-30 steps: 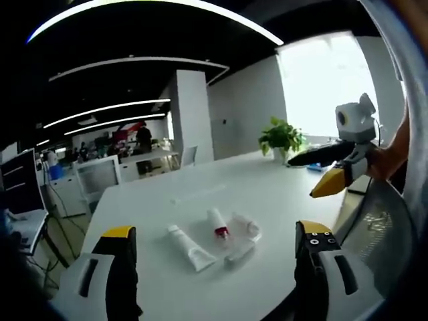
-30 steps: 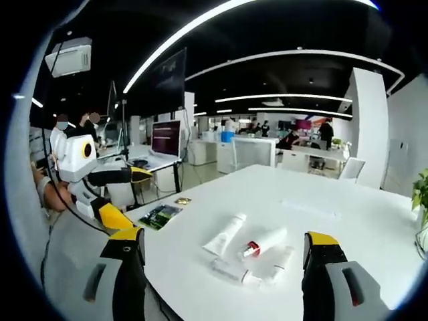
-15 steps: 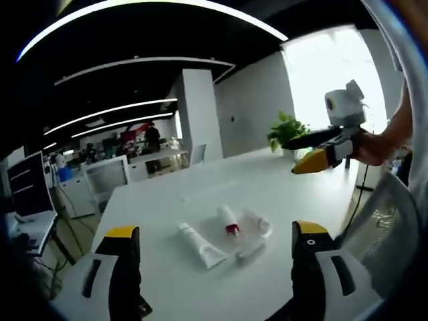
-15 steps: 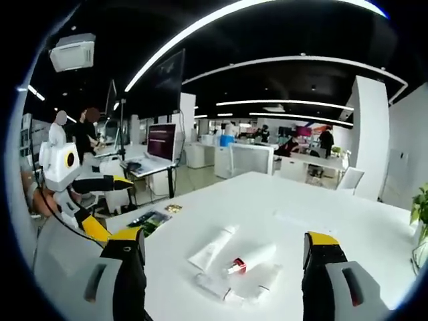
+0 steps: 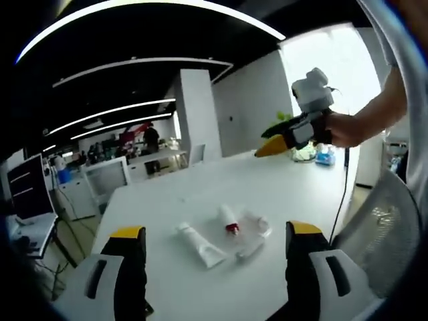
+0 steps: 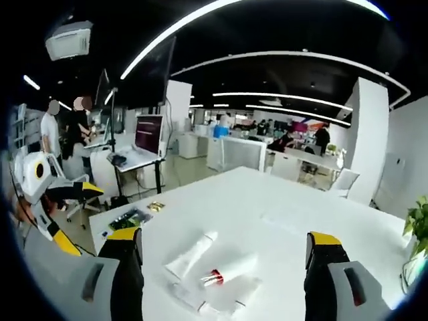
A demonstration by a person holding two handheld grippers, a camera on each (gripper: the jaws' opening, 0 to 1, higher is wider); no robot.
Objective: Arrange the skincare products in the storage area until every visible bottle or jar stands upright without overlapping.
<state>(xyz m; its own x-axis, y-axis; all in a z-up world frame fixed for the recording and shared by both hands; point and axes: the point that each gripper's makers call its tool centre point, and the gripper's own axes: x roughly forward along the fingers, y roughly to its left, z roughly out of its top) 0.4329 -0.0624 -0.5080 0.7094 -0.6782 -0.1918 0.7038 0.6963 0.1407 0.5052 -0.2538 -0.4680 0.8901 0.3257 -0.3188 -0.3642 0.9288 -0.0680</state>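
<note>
Several skincare tubes (image 5: 224, 234) are seen lying flat on the white table (image 5: 167, 200), a potted plant (image 5: 301, 144) beyond. Both the left gripper (image 5: 210, 267) and right gripper (image 6: 224, 267) are held spread, grasping nothing.

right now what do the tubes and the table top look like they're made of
The white tube and the red-capped tube look like soft, matte plastic: flattened crimped ends, no glare. The table top looks like smooth white laminate with a faint sheen, though painted wood is possible.
</note>
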